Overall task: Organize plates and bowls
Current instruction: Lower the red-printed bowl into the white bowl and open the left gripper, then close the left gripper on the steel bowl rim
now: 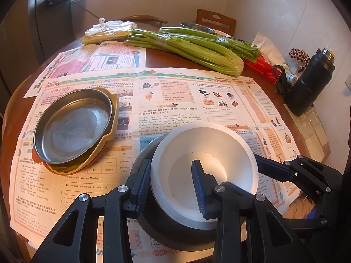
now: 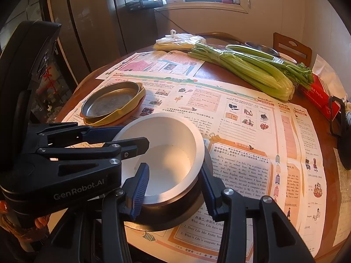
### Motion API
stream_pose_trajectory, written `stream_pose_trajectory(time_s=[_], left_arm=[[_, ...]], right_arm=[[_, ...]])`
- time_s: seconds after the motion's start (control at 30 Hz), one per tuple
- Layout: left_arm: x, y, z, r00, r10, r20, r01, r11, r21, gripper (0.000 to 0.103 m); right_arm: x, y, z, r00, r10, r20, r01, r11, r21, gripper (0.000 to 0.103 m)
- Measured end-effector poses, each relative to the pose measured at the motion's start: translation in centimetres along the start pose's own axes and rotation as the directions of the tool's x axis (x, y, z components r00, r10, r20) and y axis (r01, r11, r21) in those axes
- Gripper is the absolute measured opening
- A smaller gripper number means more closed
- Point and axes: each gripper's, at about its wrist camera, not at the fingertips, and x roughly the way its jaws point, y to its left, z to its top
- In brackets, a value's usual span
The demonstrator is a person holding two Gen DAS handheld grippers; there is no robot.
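A white bowl sits nested in a dark metal bowl on the newspaper-covered round table. My left gripper straddles its left wall, one finger inside, one outside, shut on it. Across the right rim of both nested bowls sits my right gripper, likewise shut. To the left, a steel plate lies stacked in a yellow dish over an orange one.
Celery bunches and a plastic bag lie at the back. A red tissue box and a black flask stand at the right. A second steel bowl is behind the celery, by a wooden chair.
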Motion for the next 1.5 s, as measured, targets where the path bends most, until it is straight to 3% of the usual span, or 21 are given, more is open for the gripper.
stream_pose_trajectory(time_s=[0.8,1.0,1.5], left_arm=[[-1.2,0.3,-0.3,1.0,-0.017,0.02,0.017,1.0,-0.024,0.039],[-2.0,0.5,-0.1,0.999,-0.006,0.044,0.007,1.0,-0.023,0.052],[-2.1,2.0,-0.4,0.999,0.014,0.045,-0.011,0.998,-0.06,0.056]], right_arm=[[-1.5,-0.3,-0.1,0.999,0.008,0.04,-0.008,1.0,0.015,0.047],[-2.1,-0.7,0.0,0.998,0.003,0.064,-0.005,1.0,0.031,0.047],[-1.6,-2.3,-0.1,0.998,-0.005,0.061,-0.002,0.994,0.111,0.047]])
